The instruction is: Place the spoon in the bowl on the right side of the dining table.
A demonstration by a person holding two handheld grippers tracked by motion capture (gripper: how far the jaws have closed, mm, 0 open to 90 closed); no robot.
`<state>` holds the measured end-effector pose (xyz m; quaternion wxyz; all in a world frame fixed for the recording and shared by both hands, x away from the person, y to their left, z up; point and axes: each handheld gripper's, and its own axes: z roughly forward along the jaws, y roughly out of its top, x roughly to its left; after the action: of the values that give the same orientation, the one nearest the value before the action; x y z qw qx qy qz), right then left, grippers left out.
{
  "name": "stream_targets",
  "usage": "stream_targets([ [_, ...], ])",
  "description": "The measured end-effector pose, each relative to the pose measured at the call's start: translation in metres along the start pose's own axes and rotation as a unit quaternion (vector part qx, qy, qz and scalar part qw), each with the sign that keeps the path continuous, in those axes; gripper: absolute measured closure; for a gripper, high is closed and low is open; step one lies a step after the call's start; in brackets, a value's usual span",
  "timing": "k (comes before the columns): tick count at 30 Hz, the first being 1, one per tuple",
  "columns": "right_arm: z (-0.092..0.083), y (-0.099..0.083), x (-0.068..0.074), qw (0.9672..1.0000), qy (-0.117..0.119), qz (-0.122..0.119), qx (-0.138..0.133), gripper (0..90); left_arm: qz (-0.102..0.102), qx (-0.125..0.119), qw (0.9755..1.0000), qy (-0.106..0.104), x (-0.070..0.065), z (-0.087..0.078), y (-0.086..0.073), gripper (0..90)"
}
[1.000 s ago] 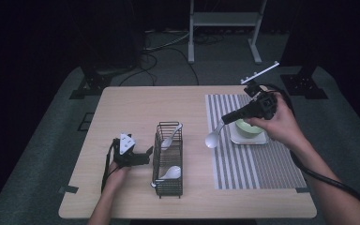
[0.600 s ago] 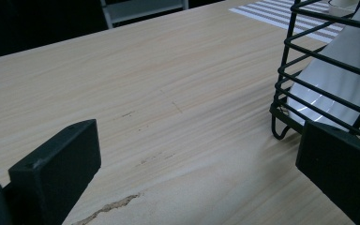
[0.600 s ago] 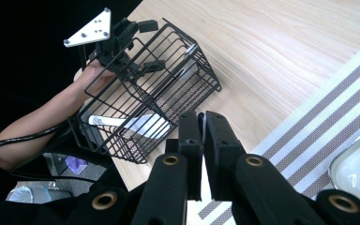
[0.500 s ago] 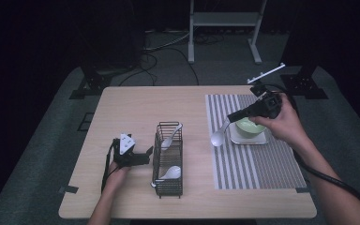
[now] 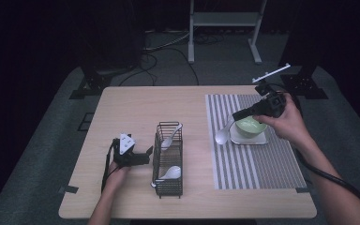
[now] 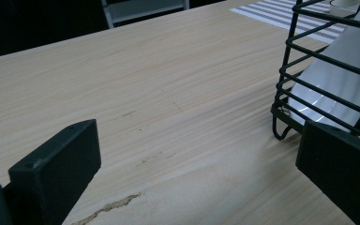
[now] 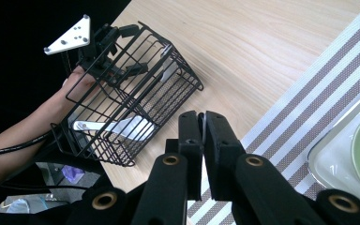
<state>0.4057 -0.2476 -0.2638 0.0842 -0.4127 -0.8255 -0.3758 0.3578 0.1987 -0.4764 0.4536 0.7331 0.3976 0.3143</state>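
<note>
I have a white spoon pinched by its handle in my right gripper, the jaws clamped down to a thin slit around it, as the right gripper view shows. The spoon hangs down and away from the jaw tips, its bowl just over the striped mat, beside the white tray that carries the green bowl under my wrist. I judge that I am in the placing step: bringing this spoon from the wire basket to the place setting.

My left gripper rests on the table with its jaws spread wide, the basket's near corner just off its right jaw, nothing between them. Two more spoons lie in that basket.

Next I need to lower the spoon until its bowl rests flat on the mat, alongside the tray and not on its rim, then loosen the jaws.
</note>
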Motion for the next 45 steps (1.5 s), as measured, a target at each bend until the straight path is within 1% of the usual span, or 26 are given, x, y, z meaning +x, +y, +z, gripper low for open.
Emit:
stream_targets([
  [8, -0.003, 0.000, -0.008, 0.9999, -0.012, 0.010, -0.005, 85.6, -0.001, 0.001, 1.0000, 0.000, 0.000, 0.000, 0.000, 0.0],
  [27, -0.013, -0.006, -0.031, 0.9986, -0.030, 0.039, -0.017, 85.6, 0.000, 0.001, 1.0000, 0.001, 0.000, 0.000, 0.000, 0.0],
  [35, -0.016, -0.009, -0.043, 0.9974, -0.037, 0.057, -0.022, 85.6, 0.001, 0.001, 1.0000, 0.001, 0.000, 0.000, 0.000, 0.0],
  [45, -0.020, -0.011, -0.056, 0.9957, -0.048, 0.074, -0.029, 85.6, 0.002, 0.001, 1.0000, 0.001, 0.000, 0.000, 0.000, 0.0],
])
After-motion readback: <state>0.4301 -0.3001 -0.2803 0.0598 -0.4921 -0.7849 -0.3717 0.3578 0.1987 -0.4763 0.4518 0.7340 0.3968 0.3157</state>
